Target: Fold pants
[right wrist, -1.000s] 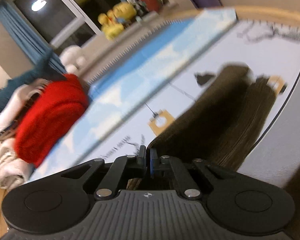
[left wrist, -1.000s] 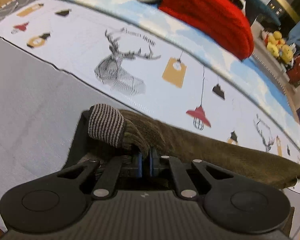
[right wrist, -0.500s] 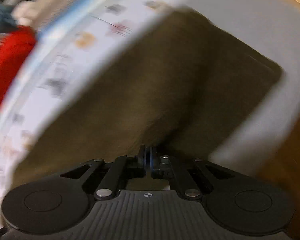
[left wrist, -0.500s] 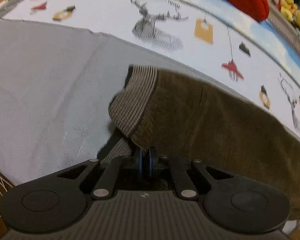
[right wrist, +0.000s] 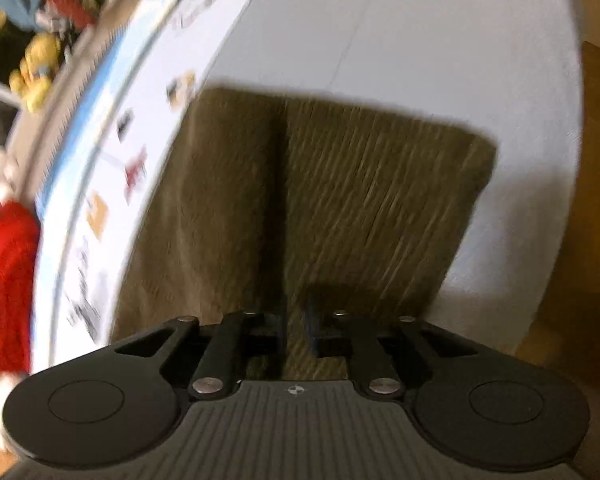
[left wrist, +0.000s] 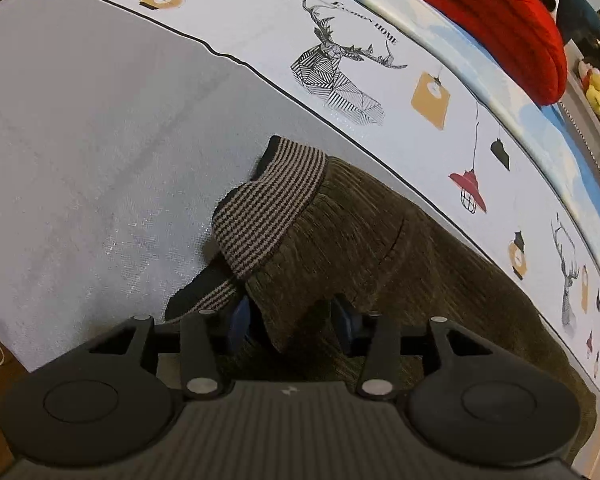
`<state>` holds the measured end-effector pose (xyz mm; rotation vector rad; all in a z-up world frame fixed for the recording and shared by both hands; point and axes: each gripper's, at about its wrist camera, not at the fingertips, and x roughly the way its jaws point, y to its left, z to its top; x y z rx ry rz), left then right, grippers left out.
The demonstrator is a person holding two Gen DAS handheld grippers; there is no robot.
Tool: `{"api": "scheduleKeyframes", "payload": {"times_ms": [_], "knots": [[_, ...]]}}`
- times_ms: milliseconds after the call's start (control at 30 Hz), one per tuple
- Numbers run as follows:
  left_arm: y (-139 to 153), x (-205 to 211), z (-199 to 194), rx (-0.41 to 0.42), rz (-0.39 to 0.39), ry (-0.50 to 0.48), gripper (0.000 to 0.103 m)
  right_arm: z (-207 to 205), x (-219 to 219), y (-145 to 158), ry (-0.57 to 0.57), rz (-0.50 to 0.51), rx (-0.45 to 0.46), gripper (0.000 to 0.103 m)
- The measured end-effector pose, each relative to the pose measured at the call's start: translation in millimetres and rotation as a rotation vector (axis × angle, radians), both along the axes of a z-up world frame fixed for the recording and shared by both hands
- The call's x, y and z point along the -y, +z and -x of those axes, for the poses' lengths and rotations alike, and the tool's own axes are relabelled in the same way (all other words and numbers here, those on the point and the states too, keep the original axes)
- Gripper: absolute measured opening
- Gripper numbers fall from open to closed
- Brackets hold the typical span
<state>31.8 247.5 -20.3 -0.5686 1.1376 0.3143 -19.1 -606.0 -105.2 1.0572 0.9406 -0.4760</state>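
The brown pants point(left wrist: 380, 248) lie folded over once on the gray cloth point(left wrist: 80, 140), more folding looks left, and the left claw point(left wrist: 294, 318) and right claw point(right wrist: 296, 326) both sit open, holding nothing.

I see olive-brown pants point(left wrist: 400, 264) with a black-and-tan striped waistband point(left wrist: 268, 208) on a grey sheet point(left wrist: 80, 128); at one o'clock, a red blanket point(left wrist: 496, 16) and deer-print mat point(left wrist: 340, 76).
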Motion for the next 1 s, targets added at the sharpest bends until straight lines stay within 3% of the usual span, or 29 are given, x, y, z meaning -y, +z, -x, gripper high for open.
{"api": "scheduleKeyframes", "payload": {"times_ms": [133, 233, 333, 600, 700, 800, 867, 1000], "knots": [[-3, 1, -4, -0.007, -0.003, -0.028, 0.050, -11, -22, 3, 0.050, 0.001, -0.006, 0.016], [-3, -2, -5, 0.000, 0.017, -0.018, 0.050, -6, -26, -5, -0.007, -0.135, 0.017, 0.021], [-4, -5, -4, 0.008, 0.041, -0.007, 0.050, -3, -30, -4, -0.058, -0.184, 0.049, 0.026], [-2, -6, -6, 0.031, 0.074, 0.007, 0.050, -10, -25, 12, -0.074, -0.262, 0.300, 0.026], [-1, -6, -5, 0.032, 0.077, 0.007, 0.050, -17, -22, 17, -0.085, -0.236, 0.360, 0.026], [-1, -8, -5, 0.038, 0.086, 0.008, 0.050, -15, -15, 17, -0.146, -0.216, 0.389, 0.040], [-1, -8, -4, 0.039, 0.086, 0.003, 0.051, -17, -12, 15, -0.185, -0.185, 0.394, 0.043], [-1, -6, -4, 0.040, 0.088, -0.019, 0.052, -15, -9, 7, -0.225, -0.157, 0.303, 0.043]]}}
